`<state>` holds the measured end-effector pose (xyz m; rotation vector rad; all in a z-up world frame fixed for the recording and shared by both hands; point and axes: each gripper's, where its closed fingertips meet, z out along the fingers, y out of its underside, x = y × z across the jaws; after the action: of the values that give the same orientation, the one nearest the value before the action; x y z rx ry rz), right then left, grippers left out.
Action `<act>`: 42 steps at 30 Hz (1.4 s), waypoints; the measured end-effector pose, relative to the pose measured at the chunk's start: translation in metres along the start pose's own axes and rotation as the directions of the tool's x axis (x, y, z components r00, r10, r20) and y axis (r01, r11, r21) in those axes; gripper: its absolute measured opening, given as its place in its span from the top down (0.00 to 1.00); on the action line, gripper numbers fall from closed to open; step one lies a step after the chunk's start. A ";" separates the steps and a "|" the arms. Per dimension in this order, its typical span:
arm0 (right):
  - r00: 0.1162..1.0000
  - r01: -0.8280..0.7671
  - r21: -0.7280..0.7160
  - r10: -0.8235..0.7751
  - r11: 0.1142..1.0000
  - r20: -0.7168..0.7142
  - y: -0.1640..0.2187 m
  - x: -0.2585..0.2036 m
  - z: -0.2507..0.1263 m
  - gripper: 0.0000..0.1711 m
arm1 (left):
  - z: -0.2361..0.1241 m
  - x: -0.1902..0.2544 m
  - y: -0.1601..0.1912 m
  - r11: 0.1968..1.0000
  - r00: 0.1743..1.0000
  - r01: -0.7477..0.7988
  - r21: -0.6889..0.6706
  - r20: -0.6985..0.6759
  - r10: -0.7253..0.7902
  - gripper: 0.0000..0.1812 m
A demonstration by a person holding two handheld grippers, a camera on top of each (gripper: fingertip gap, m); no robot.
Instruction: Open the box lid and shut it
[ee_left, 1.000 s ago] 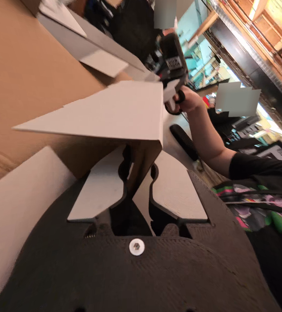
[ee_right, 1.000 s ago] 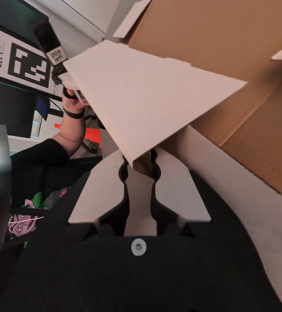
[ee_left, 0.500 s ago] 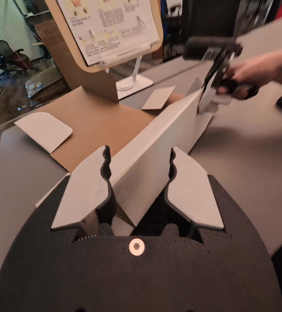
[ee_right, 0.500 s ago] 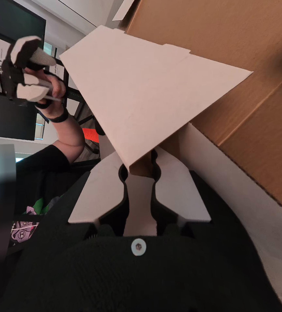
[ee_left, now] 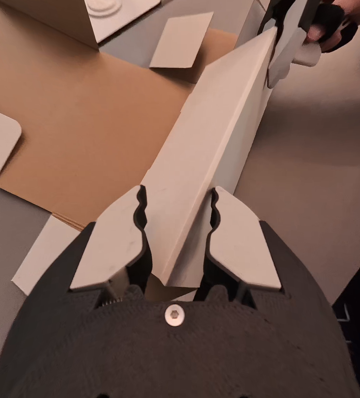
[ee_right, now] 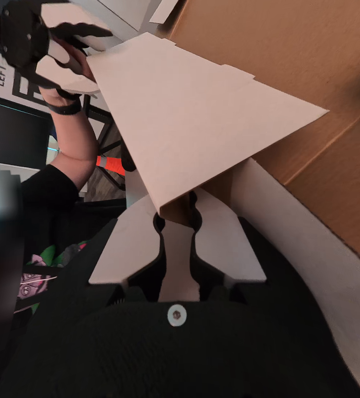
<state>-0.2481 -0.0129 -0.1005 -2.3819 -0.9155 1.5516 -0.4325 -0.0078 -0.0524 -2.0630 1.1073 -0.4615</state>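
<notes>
Grey table, left gripper spread around white lid flap.

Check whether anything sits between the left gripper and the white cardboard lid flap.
Nothing visible does. The open left gripper straddles the near end of the white cardboard lid flap, with nothing lying between either finger and the cardboard.

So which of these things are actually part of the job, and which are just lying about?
Part of the job:
- cardboard box
- white box lid flap
- left gripper, open around the flap
- right gripper, shut on the flap's other end

Lying about:
- grey table
- white stand base
- dark monitor
</notes>
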 end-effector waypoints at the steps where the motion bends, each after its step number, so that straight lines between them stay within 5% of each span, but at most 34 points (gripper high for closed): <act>1: 1.000 0.027 0.006 -0.027 1.000 -0.013 -0.001 0.001 -0.001 0.87 | 0.001 -0.002 0.000 1.000 1.000 0.011 -0.002 -0.016 -0.011 0.68; 7: 0.968 0.238 0.146 -0.222 0.960 -0.120 -0.023 -0.008 -0.026 0.74 | 0.003 -0.009 0.001 0.997 0.994 0.080 0.019 -0.081 -0.078 0.68; 17: 0.857 0.515 0.375 -0.461 0.771 -0.228 -0.064 -0.044 -0.068 0.77 | 0.007 -0.013 0.003 0.990 0.983 0.138 0.026 -0.126 -0.134 0.68; 24: 0.728 0.620 0.040 -0.556 0.784 -0.400 -0.055 -0.003 -0.034 0.77 | 0.007 -0.014 0.004 0.983 0.974 0.180 0.021 -0.146 -0.175 0.68; 30: 0.662 0.708 0.124 -0.591 0.695 -0.461 -0.058 -0.015 -0.073 0.74 | 0.003 -0.011 0.002 0.988 0.980 0.154 0.024 -0.135 -0.149 0.68; 33: 0.685 0.673 0.160 -0.526 0.722 -0.505 -0.051 0.007 -0.103 0.70 | 0.003 -0.010 0.002 0.991 0.983 0.134 0.019 -0.129 -0.130 0.68; 38: 0.815 0.562 0.205 -0.493 0.801 -0.305 -0.018 0.020 -0.095 0.68 | 0.005 -0.008 0.003 0.991 0.981 0.130 0.015 -0.146 -0.126 0.66; 42: 0.766 0.600 0.143 -0.513 0.787 -0.388 -0.014 0.033 -0.105 0.69 | 0.005 -0.007 0.003 0.993 0.985 0.120 0.011 -0.127 -0.118 0.66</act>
<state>-0.1537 0.0376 -0.0725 -1.8489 -1.1272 0.9349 -0.4347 -0.0005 -0.0576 -2.1154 1.0513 -0.6676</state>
